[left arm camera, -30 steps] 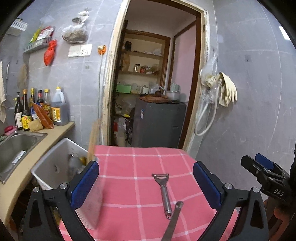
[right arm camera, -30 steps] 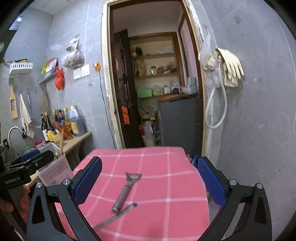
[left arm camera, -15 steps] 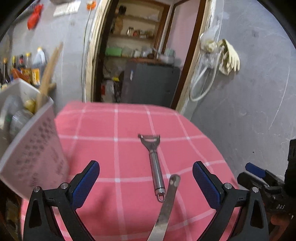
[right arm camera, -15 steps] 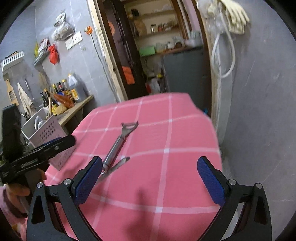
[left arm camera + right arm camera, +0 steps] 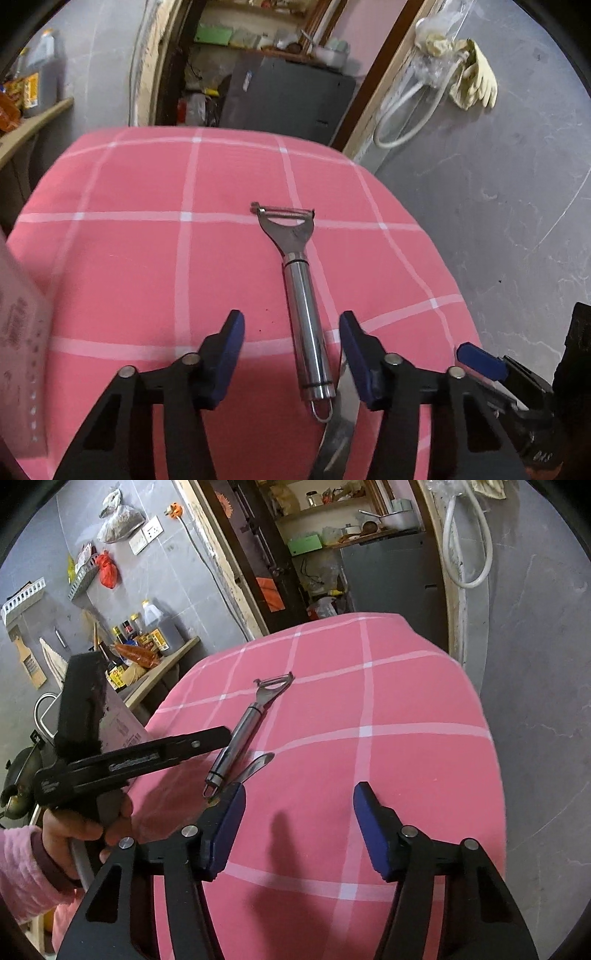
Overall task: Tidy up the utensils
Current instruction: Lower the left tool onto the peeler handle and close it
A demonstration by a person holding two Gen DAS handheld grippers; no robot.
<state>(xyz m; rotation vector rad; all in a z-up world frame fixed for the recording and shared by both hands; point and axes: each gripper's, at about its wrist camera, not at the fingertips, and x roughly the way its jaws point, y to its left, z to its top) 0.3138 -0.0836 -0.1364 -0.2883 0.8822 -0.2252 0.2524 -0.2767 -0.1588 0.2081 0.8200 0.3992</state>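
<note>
Stainless steel Y-head peeler is lying mid pink checked surface w/ a flat metal blade touching its handle end, and the left tool, half-closed & straddling the handle w/o pinching, is risking snagging both or skidding it, though edges are sitting well apart; right tool is hovering half-open, holding nothing.

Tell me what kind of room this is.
Most likely a home kitchen: sauce bottles stand on a counter, a pantry shelf shows through the doorway, and a peeler lies on the pink checked tablecloth.
</note>
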